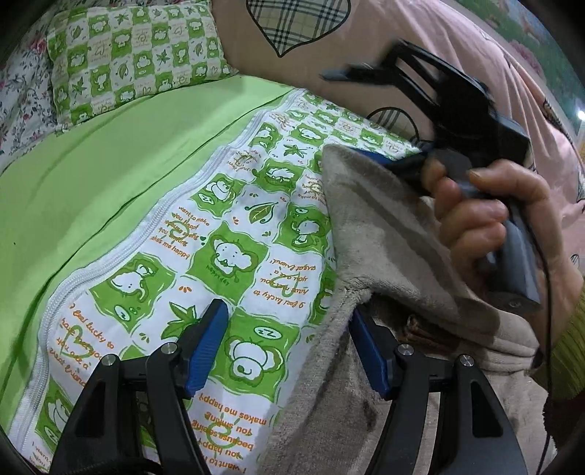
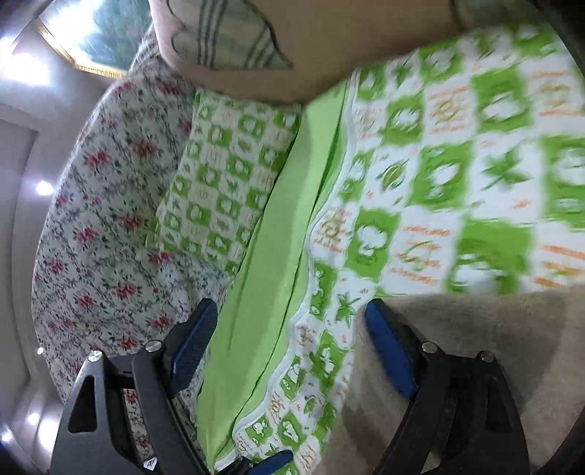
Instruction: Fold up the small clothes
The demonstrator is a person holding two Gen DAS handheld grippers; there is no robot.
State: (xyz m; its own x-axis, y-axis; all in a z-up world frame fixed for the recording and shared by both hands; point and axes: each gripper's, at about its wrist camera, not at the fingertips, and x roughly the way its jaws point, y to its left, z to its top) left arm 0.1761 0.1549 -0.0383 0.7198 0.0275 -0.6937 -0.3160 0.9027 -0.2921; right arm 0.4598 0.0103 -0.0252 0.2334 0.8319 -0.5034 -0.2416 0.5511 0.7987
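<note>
A beige fleece garment (image 1: 373, 234) lies on a green-and-white patterned quilt (image 1: 234, 255), partly folded over itself. My left gripper (image 1: 289, 350) is open, low over the quilt, with its right finger (image 1: 369, 350) touching the garment's edge. My right gripper (image 1: 420, 95), held in a hand, is blurred above the garment's far edge in the left wrist view. In the right wrist view the right gripper (image 2: 292, 350) is open, its right finger (image 2: 391, 350) lying on the beige garment (image 2: 475, 350), nothing between the fingers. The quilt (image 2: 438, 164) there is blurred.
A plain green sheet (image 1: 109, 175) lies left of the quilt. A green checked pillow (image 1: 135, 54) and a floral bedspread (image 2: 106, 219) sit at the head of the bed. A pink cover with plaid hearts (image 1: 292, 29) lies behind the garment.
</note>
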